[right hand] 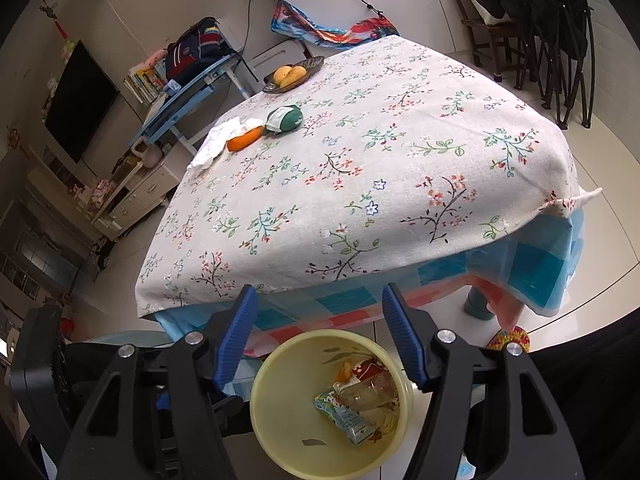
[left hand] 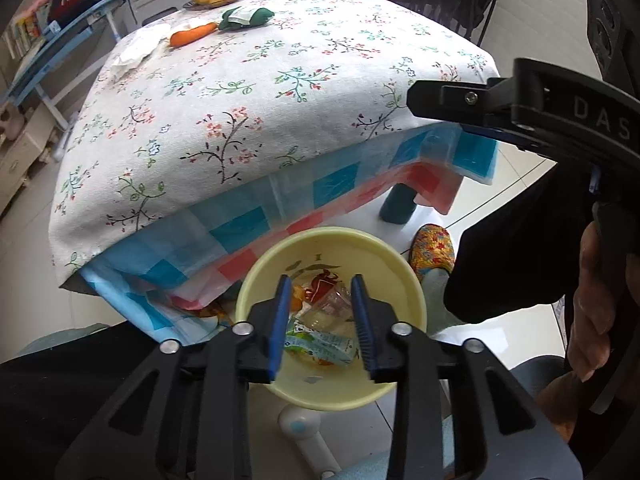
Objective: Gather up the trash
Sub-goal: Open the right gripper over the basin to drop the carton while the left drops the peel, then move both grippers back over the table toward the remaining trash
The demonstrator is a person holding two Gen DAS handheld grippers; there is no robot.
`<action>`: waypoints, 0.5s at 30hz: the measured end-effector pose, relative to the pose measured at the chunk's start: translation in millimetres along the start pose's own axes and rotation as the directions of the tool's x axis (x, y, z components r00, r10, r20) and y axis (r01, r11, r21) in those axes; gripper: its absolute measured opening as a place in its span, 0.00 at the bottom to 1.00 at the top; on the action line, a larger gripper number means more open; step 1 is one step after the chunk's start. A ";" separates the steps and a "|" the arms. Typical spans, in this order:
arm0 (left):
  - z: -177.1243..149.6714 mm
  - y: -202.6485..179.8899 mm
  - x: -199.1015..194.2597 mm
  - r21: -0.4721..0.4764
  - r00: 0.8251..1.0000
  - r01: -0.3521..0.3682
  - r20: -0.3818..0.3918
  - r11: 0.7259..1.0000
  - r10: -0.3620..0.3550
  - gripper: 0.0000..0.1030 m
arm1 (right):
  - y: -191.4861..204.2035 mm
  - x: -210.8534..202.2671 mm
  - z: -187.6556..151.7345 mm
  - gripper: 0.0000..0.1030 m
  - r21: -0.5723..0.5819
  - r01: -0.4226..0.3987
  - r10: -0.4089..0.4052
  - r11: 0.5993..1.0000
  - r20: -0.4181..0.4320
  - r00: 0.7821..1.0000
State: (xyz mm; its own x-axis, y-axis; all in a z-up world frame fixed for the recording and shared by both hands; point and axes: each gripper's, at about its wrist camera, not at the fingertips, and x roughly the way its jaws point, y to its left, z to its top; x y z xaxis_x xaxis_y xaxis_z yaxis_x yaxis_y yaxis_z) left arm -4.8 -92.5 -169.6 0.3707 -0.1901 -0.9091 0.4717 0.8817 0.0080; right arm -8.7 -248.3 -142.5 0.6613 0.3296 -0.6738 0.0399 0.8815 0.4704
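- Hovering left gripper point(left hand: 320, 320) right over the yellow bin point(left hand: 256, 280), jaws apart, nothing held; trash sits inside
- right gripper point(right hand: 320, 340) jaws wide, empty; crumpled tissue point(right hand: 218, 138) lies far across the counter point(right hand: 360, 180)

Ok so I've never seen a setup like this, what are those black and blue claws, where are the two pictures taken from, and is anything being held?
A person holds two hand-squeezed claws, each carrying a camera looking along its fingers. One picture comes from the left gripper, the other from the right gripper. Both hang open over a yellow bin on the floor; neither holds anything. Inside lie a small carton, a clear plastic bottle and wrappers. Behind stands a table with a flowered cloth, bearing a carrot, crumpled paper, a green cap and a fruit dish.
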 end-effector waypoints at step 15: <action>6.5 21.2 -9.3 -0.094 0.988 -0.133 0.068 0.987 0.140 0.64 | -1.2 1.4 0.1 0.66 -0.001 0.008 -0.008 1.000 -0.003 1.000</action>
State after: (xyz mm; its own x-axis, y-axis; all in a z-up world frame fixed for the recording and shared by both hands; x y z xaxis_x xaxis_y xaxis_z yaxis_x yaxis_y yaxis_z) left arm 6.9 -74.9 -158.3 0.4862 -0.0937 -0.8688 0.3407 0.9359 0.0897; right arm -7.7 -248.9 -144.0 0.6586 0.3240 -0.6792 0.0444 0.8843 0.4648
